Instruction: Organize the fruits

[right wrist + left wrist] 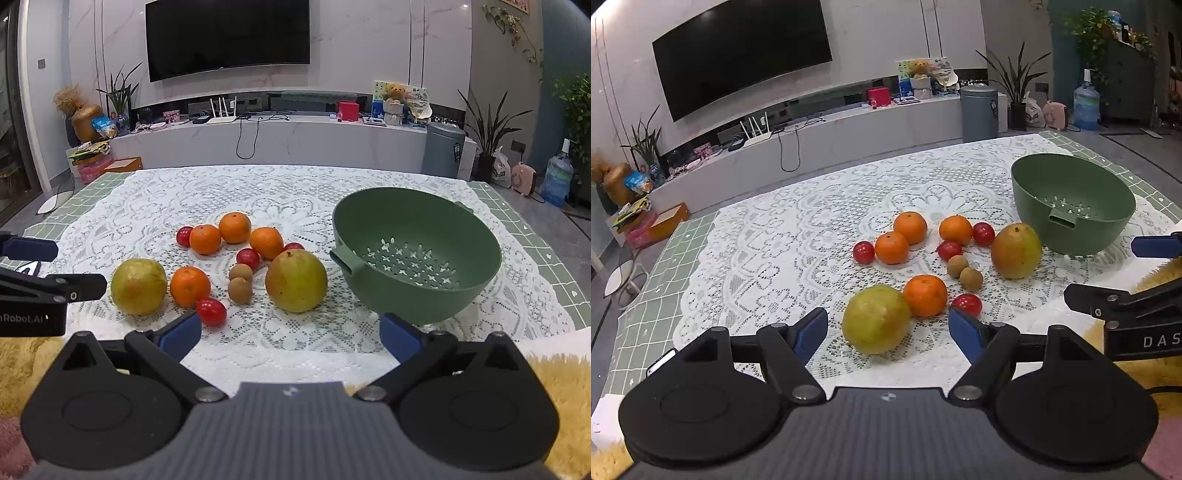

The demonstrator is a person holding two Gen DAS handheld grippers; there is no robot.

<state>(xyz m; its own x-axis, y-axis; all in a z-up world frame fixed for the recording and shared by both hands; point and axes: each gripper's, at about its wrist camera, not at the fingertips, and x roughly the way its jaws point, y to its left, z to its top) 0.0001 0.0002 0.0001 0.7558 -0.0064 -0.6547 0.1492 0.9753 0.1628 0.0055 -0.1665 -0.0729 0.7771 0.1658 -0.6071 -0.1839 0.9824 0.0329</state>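
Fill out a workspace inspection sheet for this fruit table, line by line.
Surface: white lace cloth over a green checked cover.
Job's things: four oranges, two large yellow-green fruits, four red small fruits, two brown ones, all loose on the cloth; green colander bowl empty.
Clutter: nothing seen.
Grippers: left claw and right claw open, holding nothing.
Cables: black cord hanging from the TV bench.
Surroundings: wall TV, plants, bin.

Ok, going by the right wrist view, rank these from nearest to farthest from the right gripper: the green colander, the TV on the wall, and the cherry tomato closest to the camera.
1. The cherry tomato, just beyond the left jaw of the right gripper.
2. The green colander, farther back on the right of the table.
3. The TV, on the far wall.
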